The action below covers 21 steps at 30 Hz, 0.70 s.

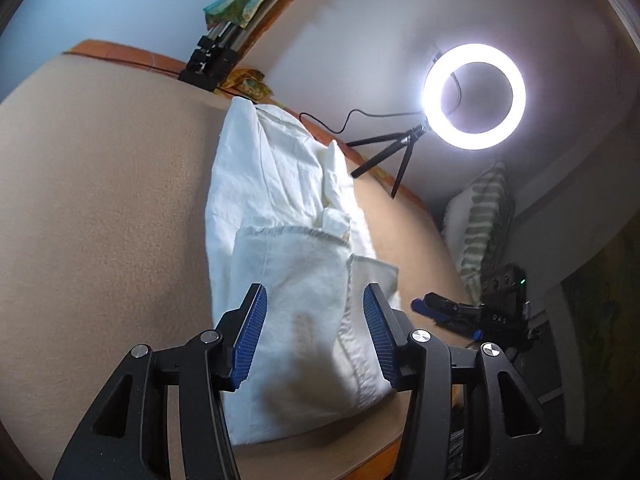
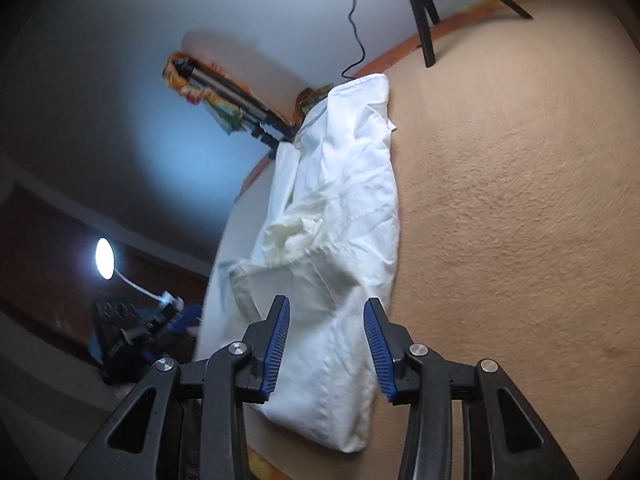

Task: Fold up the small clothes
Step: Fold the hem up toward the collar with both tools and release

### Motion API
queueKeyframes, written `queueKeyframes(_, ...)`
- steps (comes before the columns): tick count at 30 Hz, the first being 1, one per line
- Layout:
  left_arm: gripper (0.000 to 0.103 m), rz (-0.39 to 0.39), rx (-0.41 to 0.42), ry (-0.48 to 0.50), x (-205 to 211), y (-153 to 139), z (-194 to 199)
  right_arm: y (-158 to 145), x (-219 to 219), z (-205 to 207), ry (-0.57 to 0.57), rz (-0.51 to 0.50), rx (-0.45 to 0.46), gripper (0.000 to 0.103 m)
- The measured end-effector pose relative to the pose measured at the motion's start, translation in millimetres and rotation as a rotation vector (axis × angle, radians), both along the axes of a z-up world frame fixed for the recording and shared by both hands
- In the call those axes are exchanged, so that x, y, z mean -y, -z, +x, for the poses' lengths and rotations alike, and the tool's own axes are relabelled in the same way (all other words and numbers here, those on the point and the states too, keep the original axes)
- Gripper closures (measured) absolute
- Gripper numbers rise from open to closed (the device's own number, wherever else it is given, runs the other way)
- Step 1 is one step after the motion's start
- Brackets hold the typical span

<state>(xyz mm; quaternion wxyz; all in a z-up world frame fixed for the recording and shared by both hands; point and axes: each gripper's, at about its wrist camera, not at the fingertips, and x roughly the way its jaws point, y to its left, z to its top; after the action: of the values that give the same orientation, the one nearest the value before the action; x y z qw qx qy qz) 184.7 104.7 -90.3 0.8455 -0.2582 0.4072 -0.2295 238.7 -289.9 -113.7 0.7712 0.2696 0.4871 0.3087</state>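
Though cloth-strewn, tan table point(image 1: 100, 200) under ring light point(image 1: 474, 96).

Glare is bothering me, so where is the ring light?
In the left wrist view the ring light stands upper right on its small tripod, at the table's far edge beyond the white garment.

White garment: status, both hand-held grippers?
Left hand-held gripper open, empty. Right hand-held gripper open, empty. White garment folded lengthwise on tan surface. Nothing blocking; ring light beyond.

bare cloth point(image 1: 100, 200) left; ring light point(image 1: 474, 96) right
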Motion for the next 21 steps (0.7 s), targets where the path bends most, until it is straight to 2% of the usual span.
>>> queueKeyframes(5, 0.054, 0.156, -0.004, 0.034, 21.2, 12.1, -6.1, 7.0, -25.5, -11.0, -0.102, -0.168, 0.058, 0.064)
queueKeyframes(8, 0.054, 0.297, 0.032, 0.061, 40.5, 13.1, -8.9, 8.5, -39.0, -14.6, -0.131, -0.248, 0.079, 0.07)
queueKeyframes(13, 0.054, 0.364, 0.012, 0.032, 44.1, 22.3, -2.4, 2.6, -40.4, -19.0, -0.123, -0.283, 0.119, 0.095)
queueKeyframes(16, 0.054, 0.529, 0.016, -0.002, 50.1, 36.1, 3.7, -0.2, -44.6, -21.9, -0.103, -0.373, 0.146, 0.096)
queueKeyframes(17, 0.052, 0.545, -0.001, -0.002, 49.6, 42.1, 6.5, 2.1, -46.7, -21.7, -0.107, -0.395, 0.146, 0.096)
queueKeyframes(19, 0.052, 0.505, -0.02, -0.011, 43.9, 43.5, 8.1, 2.1, -49.2, -22.5, -0.116, -0.407, 0.158, 0.095)
queueKeyframes(20, 0.052, 0.497, -0.014, -0.018, 42.2, 40.1, 7.0, -1.2, -49.6, -23.8, -0.125, -0.405, 0.171, 0.095)
queueKeyframes(21, 0.053, 0.506, 0.01, -0.027, 42.0, 33.9, 4.3, -6.5, -49.6, -25.6, -0.127, -0.409, 0.191, 0.09)
